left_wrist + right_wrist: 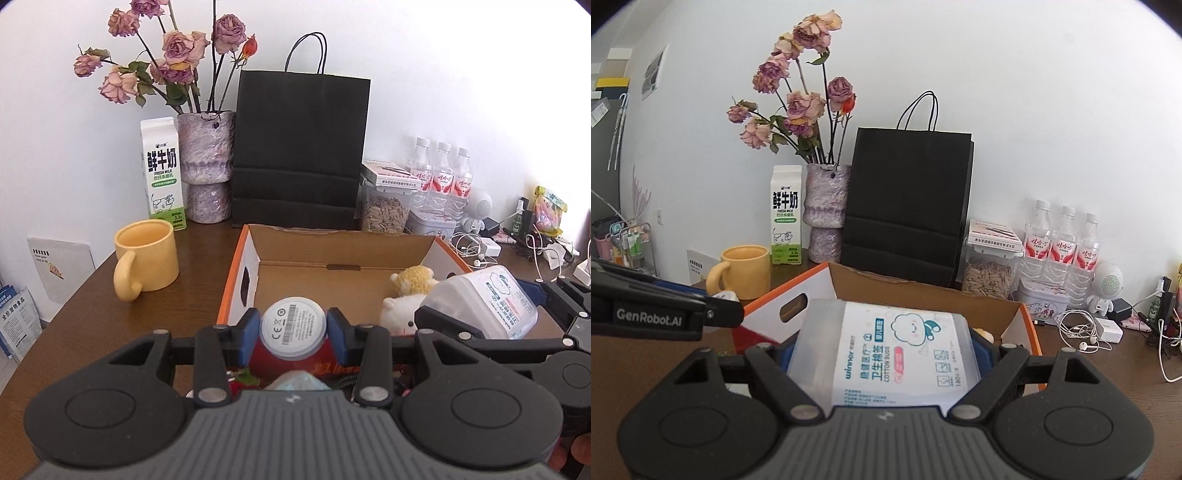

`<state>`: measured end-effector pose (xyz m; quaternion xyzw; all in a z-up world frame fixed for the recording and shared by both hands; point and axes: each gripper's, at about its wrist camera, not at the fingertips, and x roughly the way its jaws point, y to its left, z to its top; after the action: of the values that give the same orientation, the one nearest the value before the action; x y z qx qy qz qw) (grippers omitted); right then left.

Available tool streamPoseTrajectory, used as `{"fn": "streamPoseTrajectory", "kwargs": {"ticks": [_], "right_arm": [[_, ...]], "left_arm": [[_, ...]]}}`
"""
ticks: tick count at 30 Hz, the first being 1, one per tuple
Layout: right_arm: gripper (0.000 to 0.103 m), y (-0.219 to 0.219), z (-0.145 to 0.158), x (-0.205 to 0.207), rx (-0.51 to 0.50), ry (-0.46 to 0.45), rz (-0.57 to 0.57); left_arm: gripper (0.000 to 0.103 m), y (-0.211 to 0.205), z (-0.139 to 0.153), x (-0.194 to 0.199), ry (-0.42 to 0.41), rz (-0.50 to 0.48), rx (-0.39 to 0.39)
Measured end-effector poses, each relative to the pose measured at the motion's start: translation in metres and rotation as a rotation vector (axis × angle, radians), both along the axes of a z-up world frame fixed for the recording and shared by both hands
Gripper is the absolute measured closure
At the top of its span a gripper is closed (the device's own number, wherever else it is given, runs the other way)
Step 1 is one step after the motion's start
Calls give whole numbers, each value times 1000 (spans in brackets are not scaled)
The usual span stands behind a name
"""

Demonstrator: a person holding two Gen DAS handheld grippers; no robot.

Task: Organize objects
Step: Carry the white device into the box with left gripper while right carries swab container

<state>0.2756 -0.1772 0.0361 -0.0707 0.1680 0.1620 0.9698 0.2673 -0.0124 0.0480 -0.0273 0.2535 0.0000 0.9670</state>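
Note:
An open cardboard box [343, 246] with orange edges stands on the brown table, also seen as the box [923, 291] in the right wrist view. My left gripper [293, 326] is shut on a round white device [293, 328] with a printed label, held above the box's near edge. To its right, my right gripper [882, 350] is shut on a clear plastic cotton bud box [897, 350], which also shows as the cotton bud box [487, 299] over the cardboard box's right side. Two plush toys [410, 295], one yellow and one white, lie in the box's right corner.
A yellow mug [146, 264], a milk carton [162, 173], a vase of dried roses [208, 166] and a black paper bag [301, 151] stand behind the box. At the right are a seed jar [386, 210], water bottles [439, 177], a small white robot figure [478, 210] and tangled cables [480, 247].

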Motion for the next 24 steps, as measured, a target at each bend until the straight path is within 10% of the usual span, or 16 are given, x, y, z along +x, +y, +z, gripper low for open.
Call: {"fn": "streamPoseTrajectory", "kwargs": {"ticks": [18, 22, 24], "right_arm": [[19, 7, -17, 101, -1, 64, -13], [1, 7, -24, 111, -13, 105, -32], [0, 5, -27, 113, -13, 118, -47]], "left_arm": [[61, -3, -27, 102, 14, 11, -16], [7, 5, -33, 110, 24, 30, -30], [0, 8, -34, 111, 12, 31, -42]]}}
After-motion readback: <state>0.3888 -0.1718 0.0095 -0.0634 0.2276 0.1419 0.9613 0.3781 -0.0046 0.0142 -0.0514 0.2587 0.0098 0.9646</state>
